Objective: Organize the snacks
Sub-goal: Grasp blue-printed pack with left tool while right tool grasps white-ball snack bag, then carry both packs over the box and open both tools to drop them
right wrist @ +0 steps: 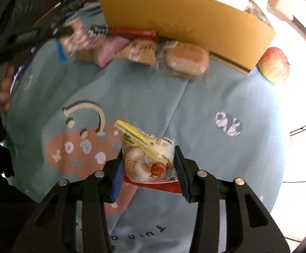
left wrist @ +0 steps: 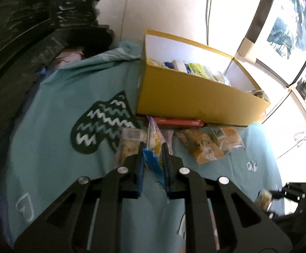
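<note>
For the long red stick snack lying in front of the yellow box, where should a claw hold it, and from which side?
Grip the red stick snack near its middle, coming from above, probably with the fingers across its narrow width. It lies flat along the yellow box wall, so a sideways approach from the box side is blocked.

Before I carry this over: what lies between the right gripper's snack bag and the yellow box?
In the right wrist view, bare teal cloth, then loose snacks heaped against the yellow box, beyond the snack bag.

Snack pile (right wrist: 115, 46) blurred, box contents (left wrist: 195, 68) half hidden behind wall
</note>
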The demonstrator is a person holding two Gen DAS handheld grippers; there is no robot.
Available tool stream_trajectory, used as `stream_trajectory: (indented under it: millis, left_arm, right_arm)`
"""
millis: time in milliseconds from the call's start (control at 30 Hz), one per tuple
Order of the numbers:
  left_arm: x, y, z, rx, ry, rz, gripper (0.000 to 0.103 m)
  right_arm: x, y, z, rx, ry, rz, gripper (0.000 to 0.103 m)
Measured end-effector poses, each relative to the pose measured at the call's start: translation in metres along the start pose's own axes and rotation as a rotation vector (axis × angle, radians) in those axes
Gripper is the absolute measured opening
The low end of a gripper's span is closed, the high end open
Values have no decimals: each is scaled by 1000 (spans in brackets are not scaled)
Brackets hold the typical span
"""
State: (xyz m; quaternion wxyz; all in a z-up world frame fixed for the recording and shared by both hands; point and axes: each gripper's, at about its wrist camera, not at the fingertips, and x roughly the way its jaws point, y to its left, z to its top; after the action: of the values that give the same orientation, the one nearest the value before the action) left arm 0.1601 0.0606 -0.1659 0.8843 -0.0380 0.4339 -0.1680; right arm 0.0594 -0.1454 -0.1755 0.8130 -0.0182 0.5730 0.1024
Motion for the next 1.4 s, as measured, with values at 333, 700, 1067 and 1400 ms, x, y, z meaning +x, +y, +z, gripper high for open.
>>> stream_trajectory:
  millis: [333,700,1067,1400]
  left_arm:
    - [-47,-31,8,58,-70,-79,14]
    - [-110,-100,69,199,-218,-98,14]
    - [-119,-120,95,230,-230,-72,15]
    - [-108,-120,96,228,-207,-68,15]
  right_arm:
    - [-64,-27,24,87,-147,18,44]
    - [-161,-38,78,73,-362,-35,44]
    - [-199,-43,101,70,-450,-77,44]
    - [-197,-43,101,75,-443,-86,44]
